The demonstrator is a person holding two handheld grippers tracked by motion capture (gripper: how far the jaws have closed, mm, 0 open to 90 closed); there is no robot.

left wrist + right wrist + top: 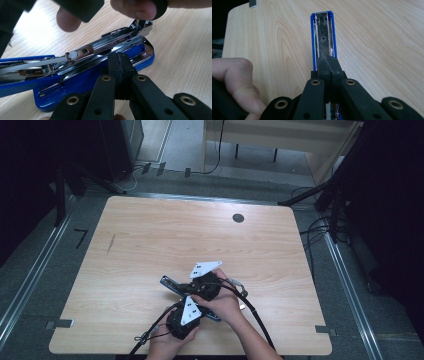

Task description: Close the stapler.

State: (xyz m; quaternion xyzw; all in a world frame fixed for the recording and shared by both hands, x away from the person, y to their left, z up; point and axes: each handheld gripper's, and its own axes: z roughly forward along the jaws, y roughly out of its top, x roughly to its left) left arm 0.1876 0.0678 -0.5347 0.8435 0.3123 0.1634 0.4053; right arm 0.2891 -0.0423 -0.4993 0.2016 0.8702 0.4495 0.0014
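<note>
Wooden table, opened blue stapler pinched by both claws

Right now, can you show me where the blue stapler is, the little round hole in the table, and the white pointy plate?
blue stapler (82, 83): left gripper view, its blue side wall.
round hole (238, 218): high view, its dark middle.
white plate (205, 268): high view, its flat top.

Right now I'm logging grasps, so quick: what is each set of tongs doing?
Left tongs: shut on the opened blue metal stapler, at its base.
Right tongs: shut on the stapler's flipped-back top arm.
</note>
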